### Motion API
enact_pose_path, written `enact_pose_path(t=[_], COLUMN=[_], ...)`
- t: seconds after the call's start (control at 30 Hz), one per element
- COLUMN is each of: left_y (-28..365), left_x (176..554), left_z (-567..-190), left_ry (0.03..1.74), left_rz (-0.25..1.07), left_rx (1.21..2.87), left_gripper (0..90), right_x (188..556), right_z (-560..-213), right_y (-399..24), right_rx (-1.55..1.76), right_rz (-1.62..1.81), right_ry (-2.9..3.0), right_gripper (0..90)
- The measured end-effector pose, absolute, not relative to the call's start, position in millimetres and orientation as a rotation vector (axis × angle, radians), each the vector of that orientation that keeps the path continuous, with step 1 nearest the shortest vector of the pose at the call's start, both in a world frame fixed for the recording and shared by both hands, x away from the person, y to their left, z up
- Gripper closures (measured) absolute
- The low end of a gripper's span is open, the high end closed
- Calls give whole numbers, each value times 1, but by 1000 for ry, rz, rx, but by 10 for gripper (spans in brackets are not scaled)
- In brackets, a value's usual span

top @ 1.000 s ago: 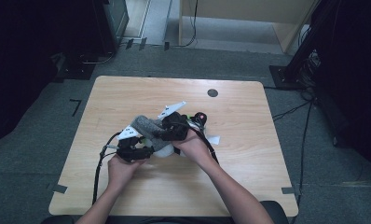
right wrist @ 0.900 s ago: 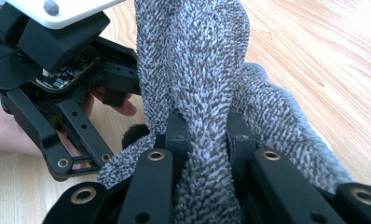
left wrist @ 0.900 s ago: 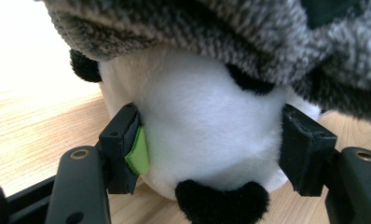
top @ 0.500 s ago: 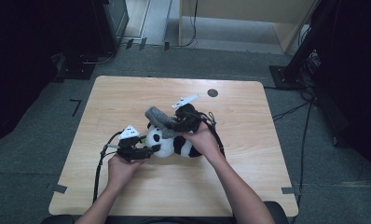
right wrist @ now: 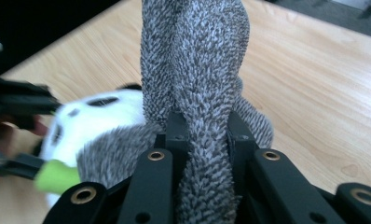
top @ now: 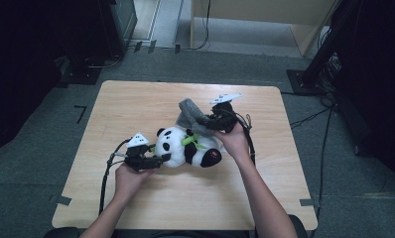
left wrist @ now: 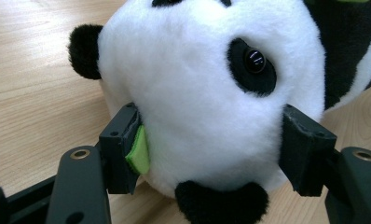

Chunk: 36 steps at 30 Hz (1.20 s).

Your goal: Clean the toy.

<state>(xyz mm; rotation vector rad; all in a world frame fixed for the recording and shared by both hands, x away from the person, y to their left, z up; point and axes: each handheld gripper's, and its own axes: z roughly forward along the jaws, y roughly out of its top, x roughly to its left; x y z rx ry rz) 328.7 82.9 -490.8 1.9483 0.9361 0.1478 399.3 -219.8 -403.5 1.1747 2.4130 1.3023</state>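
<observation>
Grey, fuzzy cloth (right wrist: 193, 70) is pinched between the jaws of the right gripper (top: 209, 122), which are closed tight on it. In the right gripper view the cloth rises as a bunched, twisted strip straight out from between the two black jaws, with a looser fold hanging beside the left jaw. In the high view it arches up and away from the jaw tips, toward the far side of the table (top: 136, 104), one end trailing down onto the toy.

White-and-black plush panda (top: 185, 147) lies on its side on the wooden table, between the two grippers. Its head points toward the left gripper (top: 161, 159), and its dark body and a reddish foot pad lie just below the right gripper. A small green piece (top: 189, 140) sits at its neck, just under the right gripper's jaw tips.

Left gripper, seen in its own view: both jaws press against the panda's head (left wrist: 197, 93), one on each side, part-way closed and holding it. A black ear shows beyond the left jaw, a black eye patch above the right jaw, and another black patch low between the jaws. The pad on the left jaw is green.

Each gripper is held by one hand of the person, whose forearms enter from the near edge of the table.
</observation>
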Motion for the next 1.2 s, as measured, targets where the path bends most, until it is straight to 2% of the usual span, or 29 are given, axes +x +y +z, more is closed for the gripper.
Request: enact_pose_path(t=[0.2,0.33,0.7,1.2], left_y=[83,83,84,83], left_x=[332,331,335,336], left_z=[-490,-490,-490,-487], left_ry=[955,963,980,972], left_rz=[118,113,74,52], left_rx=[1945,1937,1929,1983], left_gripper=[318,306,292,289], right_x=[381,371,361,346], right_z=[-376,-370,-424,-436], right_y=[-239,-247,-244,-264], right_rx=[1119,1084,1079,1138], right_rz=[1456,1469,1353,1405], right_ry=[2303,2293,2438,2425], right_gripper=[766,765,753,748])
